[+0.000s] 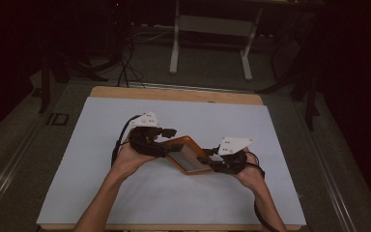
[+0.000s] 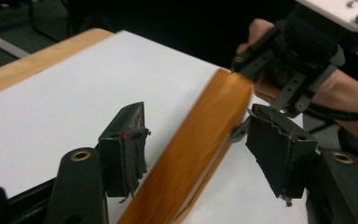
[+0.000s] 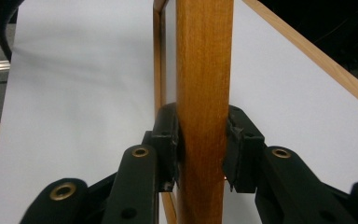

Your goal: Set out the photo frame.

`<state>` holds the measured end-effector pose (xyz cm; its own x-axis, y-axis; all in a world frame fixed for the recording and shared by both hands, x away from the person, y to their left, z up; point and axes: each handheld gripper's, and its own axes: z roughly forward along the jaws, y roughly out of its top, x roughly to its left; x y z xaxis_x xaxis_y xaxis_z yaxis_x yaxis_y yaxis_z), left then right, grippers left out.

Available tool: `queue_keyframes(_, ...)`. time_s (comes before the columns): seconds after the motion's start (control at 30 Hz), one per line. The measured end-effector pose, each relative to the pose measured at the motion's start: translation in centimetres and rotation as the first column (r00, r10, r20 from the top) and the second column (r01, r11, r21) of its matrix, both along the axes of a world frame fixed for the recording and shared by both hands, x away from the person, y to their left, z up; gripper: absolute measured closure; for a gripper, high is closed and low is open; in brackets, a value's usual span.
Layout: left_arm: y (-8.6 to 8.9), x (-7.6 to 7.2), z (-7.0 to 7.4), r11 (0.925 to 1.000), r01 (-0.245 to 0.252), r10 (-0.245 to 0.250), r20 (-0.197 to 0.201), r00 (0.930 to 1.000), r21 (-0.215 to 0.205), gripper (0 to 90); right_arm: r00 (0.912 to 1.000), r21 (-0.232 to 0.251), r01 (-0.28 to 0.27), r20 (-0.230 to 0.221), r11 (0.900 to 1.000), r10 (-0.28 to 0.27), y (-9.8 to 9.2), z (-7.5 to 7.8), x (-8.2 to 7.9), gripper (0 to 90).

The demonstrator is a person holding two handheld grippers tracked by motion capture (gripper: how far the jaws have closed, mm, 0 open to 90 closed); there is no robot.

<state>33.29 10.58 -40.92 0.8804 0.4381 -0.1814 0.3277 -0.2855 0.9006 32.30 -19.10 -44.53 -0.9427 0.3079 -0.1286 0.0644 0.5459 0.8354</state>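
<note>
Left hand-held gripper (image 2: 196, 144) stood wide open, the wooden frame (image 2: 200, 144) between its pads, untouched; right hand-held gripper (image 3: 200, 154) clamped the frame's edge.

frame (image 1: 189, 141): glossy wood (orange-brown) | table cover (image 1: 125, 193): matt white

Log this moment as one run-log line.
left hand-held gripper: open, astride wooden frame | right hand-held gripper: shut on frame edge | surface: white sheet
</note>
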Motion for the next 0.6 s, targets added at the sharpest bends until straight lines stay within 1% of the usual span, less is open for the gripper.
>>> queue_keyframes(0.07,0.6,0.0,-0.4,0.9994,-0.025,0.025,0.007,0.9997,-0.023,36.9,1.0,-0.002,0.001,-0.005,1.0,-0.001,-0.3,-0.1,0.0,68.6)
queue_keyframes(0.1,0.9,0.0,-0.6,0.9984,-0.045,0.045,0.013,0.9989,-0.034,35.3,1.0,-0.003,0.001,-0.006,1.0,-0.001,-0.5,-0.1,0.0,68.6)
queue_keyframes(0.13,1.3,0.0,-1.0,0.9968,-0.061,0.062,0.011,0.998,-0.051,33.4,1.0,-0.006,0.001,-0.009,1.0,-0.001,-0.8,-0.2,-0.1,68.7)
queue_keyframes(0.17,1.3,0.0,-1.0,0.9968,-0.061,0.062,0.011,0.998,-0.051,33.4,1.0,-0.006,0.001,-0.009,1.0,-0.001,-0.8,-0.2,-0.1,68.7)
queue_keyframes(0.2,1.6,0.0,-1.5,0.9961,-0.063,0.063,0.005,0.998,-0.061,33.4,0.9999,-0.005,0.006,-0.011,1.0,-0.006,-1.0,-0.3,-0.1,68.7)
queue_keyframes(0.23,1.6,0.0,-1.5,0.9961,-0.063,0.063,0.005,0.998,-0.061,33.4,0.9999,-0.005,0.006,-0.011,1.0,-0.006,-1.0,-0.3,-0.1,68.7)
queue_keyframes(0.27,1.6,-0.1,-2.0,0.9969,-0.057,0.057,0.006,0.9983,-0.054,33.3,0.9999,0.001,0.009,-0.015,1.0,-0.009,-1.3,-0.4,-0.1,68.7)
queue_keyframes(0.3,1.6,-0.1,-2.0,0.9969,-0.057,0.057,0.006,0.9983,-0.054,33.3,0.9999,0.001,0.009,-0.015,1.0,-0.009,-1.3,-0.4,-0.1,68.7)
queue_keyframes(0.33,1.5,-0.3,-2.6,0.9977,-0.049,0.05,0.014,0.9987,-0.048,33.4,0.9998,0.004,0.012,-0.018,1.0,-0.011,-1.5,-0.5,0.0,68.6)
queue_keyframes(0.37,1.5,-0.3,-2.6,0.9977,-0.049,0.05,0.014,0.9987,-0.048,33.3,0.9998,0.004,0.012,-0.018,1.0,-0.011,-1.5,-0.5,0.0,68.6)
queue_keyframes(0.4,1.3,-0.4,-3.1,0.9985,-0.041,0.041,0.018,0.999,-0.036,33.3,0.9998,0.005,0.014,-0.018,1.0,-0.014,-1.6,-0.6,0.0,68.6)
queue_keyframes(0.47,1.0,-0.6,-3.7,0.9987,-0.042,0.042,0.021,0.9989,-0.027,33.4,0.9995,-0.001,0.023,-0.02,1.0,-0.023,-2.1,-0.8,-0.1,68.6)
queue_keyframes(0.5,0.9,-0.5,-3.9,0.9989,-0.041,0.041,0.019,0.999,-0.023,33.4,0.9995,-0.001,0.023,-0.02,1.0,-0.023,-2.1,-0.8,-0.1,68.6)
queue_keyframes(0.53,0.6,-0.5,-4.6,0.999,-0.039,0.039,0.008,0.9992,-0.021,33.7,0.9994,-0.011,0.03,-0.02,1.0,-0.03,-2.4,-0.9,-0.1,68.5)
queue_keyframes(0.57,0.6,-0.5,-4.6,0.999,-0.039,0.039,0.008,0.9992,-0.021,34.7,0.9994,-0.011,0.03,-0.02,1.0,-0.03,-2.4,-0.9,-0.1,68.5)
queue_keyframes(0.6,0.2,-0.4,-5.1,0.9992,-0.039,0.039,0.015,0.9991,-0.007,34.7,0.9993,-0.012,0.031,-0.02,0.999,-0.031,-2.5,-0.9,-0.1,68.5)
